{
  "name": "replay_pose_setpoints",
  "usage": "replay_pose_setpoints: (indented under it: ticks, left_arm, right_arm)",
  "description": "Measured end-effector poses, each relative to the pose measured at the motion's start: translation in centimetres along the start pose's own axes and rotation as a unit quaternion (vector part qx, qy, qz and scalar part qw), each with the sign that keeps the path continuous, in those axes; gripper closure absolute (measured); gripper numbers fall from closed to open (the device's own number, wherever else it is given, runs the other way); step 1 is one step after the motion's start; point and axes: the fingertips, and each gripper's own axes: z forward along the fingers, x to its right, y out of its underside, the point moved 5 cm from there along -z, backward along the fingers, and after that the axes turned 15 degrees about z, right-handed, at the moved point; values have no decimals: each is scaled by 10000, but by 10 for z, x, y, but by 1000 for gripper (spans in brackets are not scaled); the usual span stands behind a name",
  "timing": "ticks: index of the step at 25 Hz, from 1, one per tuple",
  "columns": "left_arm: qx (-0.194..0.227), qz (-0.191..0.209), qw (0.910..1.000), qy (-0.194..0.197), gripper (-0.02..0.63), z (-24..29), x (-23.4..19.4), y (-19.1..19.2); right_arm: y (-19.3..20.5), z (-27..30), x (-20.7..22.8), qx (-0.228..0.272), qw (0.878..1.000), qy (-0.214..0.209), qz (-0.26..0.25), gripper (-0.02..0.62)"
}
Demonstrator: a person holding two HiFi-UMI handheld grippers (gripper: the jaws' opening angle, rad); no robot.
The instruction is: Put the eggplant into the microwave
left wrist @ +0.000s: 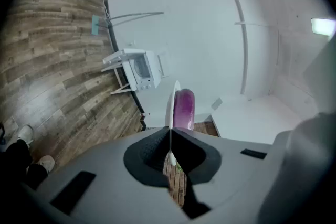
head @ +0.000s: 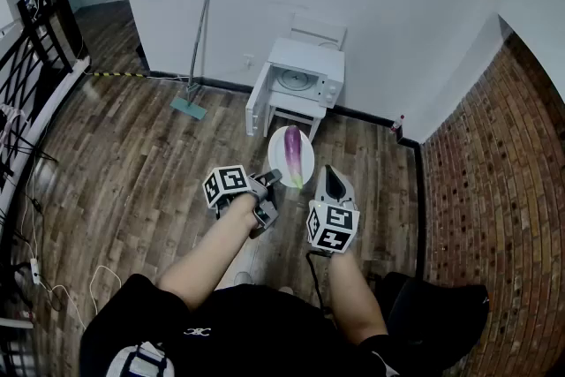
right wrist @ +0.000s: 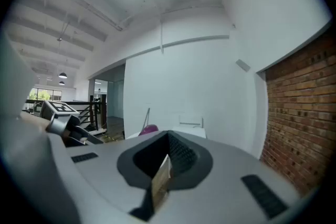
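Observation:
A purple eggplant (head: pixel 292 153) lies on a white plate (head: pixel 305 156), which hangs above the wooden floor. My left gripper (head: pixel 274 179) is shut on the plate's near rim. In the left gripper view the plate (left wrist: pixel 171 107) stands edge-on between the jaws, with the eggplant (left wrist: pixel 184 108) on its right side. The white microwave (head: pixel 306 77) sits on a small white stand against the far wall, its door (head: pixel 257 106) swung open to the left. It also appears in the left gripper view (left wrist: pixel 137 68). My right gripper (head: pixel 333 178) hovers just right of the plate, jaws together and empty (right wrist: pixel 167 162).
A mop (head: pixel 196 57) leans on the white wall left of the microwave. A brick wall (head: pixel 494 190) runs along the right. A black railing (head: pixel 35 40) and loose cables (head: pixel 26 216) line the left side. A small bottle (head: pixel 399 124) stands in the far right corner.

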Motion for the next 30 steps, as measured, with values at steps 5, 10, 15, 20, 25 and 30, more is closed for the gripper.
replay_pose_setpoints:
  ticks: [5,10,15,20,25,30]
  left_arm:
    - [-103,-67,9999,45,594,-3,-6,-8]
    - [-192,-84,9997,85,594,-6,-17,-24]
    - [-328,-36,9993,152,594,-6,-25,-35]
    - [-439,-32,9989,167,594,-10,-36,-42]
    - [-493,-98,9986,136,594,-7,-45,-43]
    - [-417,-131,9990,79,594,-1,-52,-52]
  right_arm:
    - [12,9,-11,-64,9999,139,62,590]
    - [14,18,-23,36,9996,251,113,589]
    - [19,22,-33,70,9993,360,81,589]
    - [28,23,-41,17,9986,531,49,589]
    - [32,27,-39,-65,9981,618,7,589]
    - [32,41,-35,-100,9983,569,-20,589]
